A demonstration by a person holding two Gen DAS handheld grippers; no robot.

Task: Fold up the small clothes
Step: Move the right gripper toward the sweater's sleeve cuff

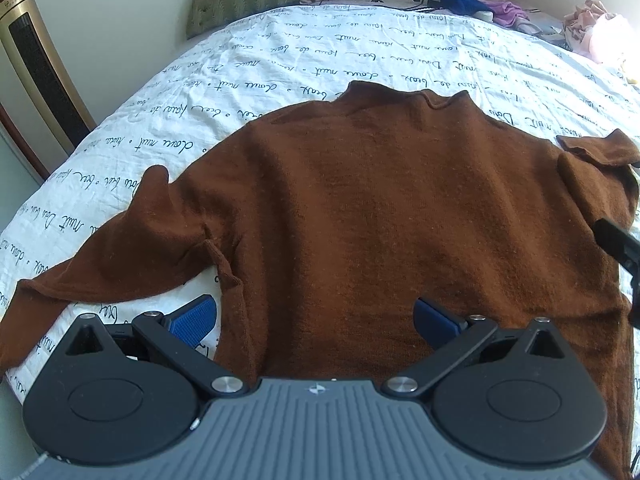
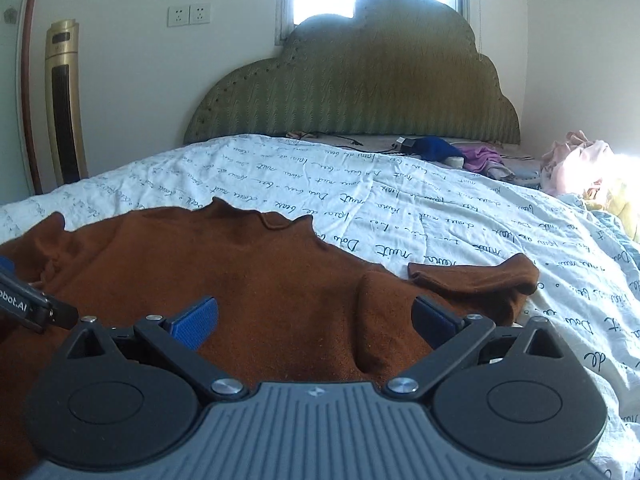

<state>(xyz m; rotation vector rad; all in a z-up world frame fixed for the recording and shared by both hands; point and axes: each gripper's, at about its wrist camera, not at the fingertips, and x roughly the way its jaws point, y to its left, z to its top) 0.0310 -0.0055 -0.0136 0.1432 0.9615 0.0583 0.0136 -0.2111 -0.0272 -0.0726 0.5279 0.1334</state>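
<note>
A small brown long-sleeved sweater (image 1: 360, 208) lies flat on the bed, collar toward the headboard. Its left sleeve (image 1: 104, 256) stretches out to the left; its right sleeve (image 2: 472, 280) is bent back over itself. My left gripper (image 1: 316, 320) is open, low over the sweater's left hem side, blue pads (image 1: 192, 320) wide apart. My right gripper (image 2: 316, 320) is open over the sweater's right side near the armpit, holding nothing. The right gripper's black edge shows in the left wrist view (image 1: 620, 244); the left gripper's edge shows in the right wrist view (image 2: 28, 304).
The bed has a white quilt (image 1: 320, 48) with dark script print and a green headboard (image 2: 360, 92). Blue and purple clothes (image 2: 460, 156) and pink clothes (image 2: 580, 164) lie near the pillows. A gold tower fan (image 2: 66, 108) stands left of the bed.
</note>
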